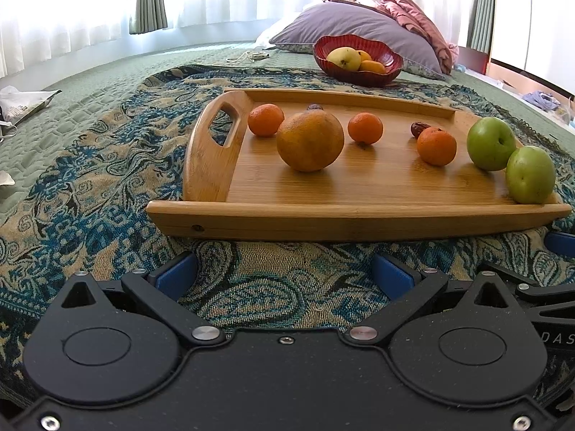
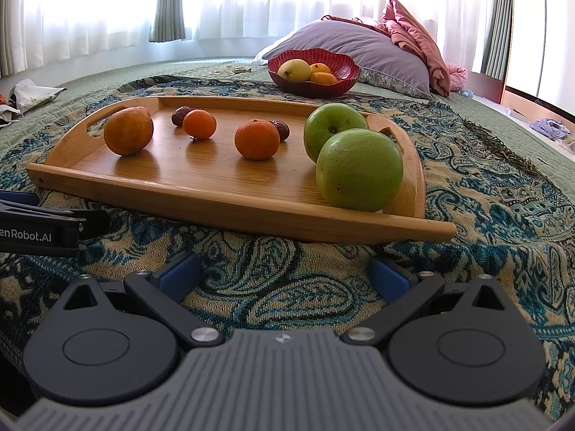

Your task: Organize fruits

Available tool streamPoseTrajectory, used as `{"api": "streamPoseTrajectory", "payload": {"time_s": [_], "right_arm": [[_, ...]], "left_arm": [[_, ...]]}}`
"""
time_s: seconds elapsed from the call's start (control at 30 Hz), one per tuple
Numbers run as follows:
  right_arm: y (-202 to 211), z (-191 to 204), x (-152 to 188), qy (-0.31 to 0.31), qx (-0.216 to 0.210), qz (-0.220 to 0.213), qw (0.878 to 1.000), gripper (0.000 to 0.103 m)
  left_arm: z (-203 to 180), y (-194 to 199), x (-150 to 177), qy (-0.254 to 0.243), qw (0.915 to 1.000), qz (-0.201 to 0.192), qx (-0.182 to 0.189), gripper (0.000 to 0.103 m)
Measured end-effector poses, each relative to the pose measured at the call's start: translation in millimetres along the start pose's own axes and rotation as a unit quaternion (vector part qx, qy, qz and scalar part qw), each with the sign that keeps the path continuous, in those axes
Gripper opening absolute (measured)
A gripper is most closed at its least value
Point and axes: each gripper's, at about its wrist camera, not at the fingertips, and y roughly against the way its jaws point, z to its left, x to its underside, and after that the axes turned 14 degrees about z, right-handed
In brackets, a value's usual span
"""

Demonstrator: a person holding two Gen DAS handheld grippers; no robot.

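A wooden tray [image 1: 359, 219] [image 2: 201, 197] lies on a patterned blanket on the bed. It holds a large orange [image 1: 309, 140] [image 2: 128, 135], three small mandarins [image 1: 436, 146] [image 2: 257, 139], two green apples [image 1: 530, 174] [image 2: 359, 169] and two dark dates [image 1: 417, 129] [image 2: 180, 115]. A red bowl [image 1: 359, 72] [image 2: 312, 86] with a yellow fruit and oranges sits behind the tray. My left gripper [image 1: 284, 273] and right gripper [image 2: 284, 273] are both open and empty, resting just before the tray's near edge.
A purple pillow [image 1: 359, 25] [image 2: 363, 43] and pink cloth lie behind the bowl. Papers [image 1: 25, 104] lie at the far left. The left gripper's body [image 2: 39, 231] shows at the right wrist view's left edge. Curtained windows are behind.
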Motion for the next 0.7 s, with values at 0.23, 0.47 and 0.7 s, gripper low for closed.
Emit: {"api": "streamPoseTrajectory", "payload": {"time_s": [0.23, 0.47, 0.7], "right_arm": [[0.1, 0.0, 0.0, 0.0, 0.0, 0.0, 1.0, 0.103], [0.0, 0.0, 0.0, 0.0, 0.0, 0.0, 1.0, 0.103], [0.3, 0.0, -0.1, 0.0, 0.0, 0.0, 1.0, 0.103]], "left_arm": [[0.2, 0.2, 0.0, 0.0, 1.0, 0.0, 0.0, 0.103], [0.4, 0.0, 0.1, 0.0, 1.0, 0.0, 0.0, 0.103], [-0.3, 1.5, -0.4, -0.004, 1.0, -0.002, 0.001, 0.103]]}}
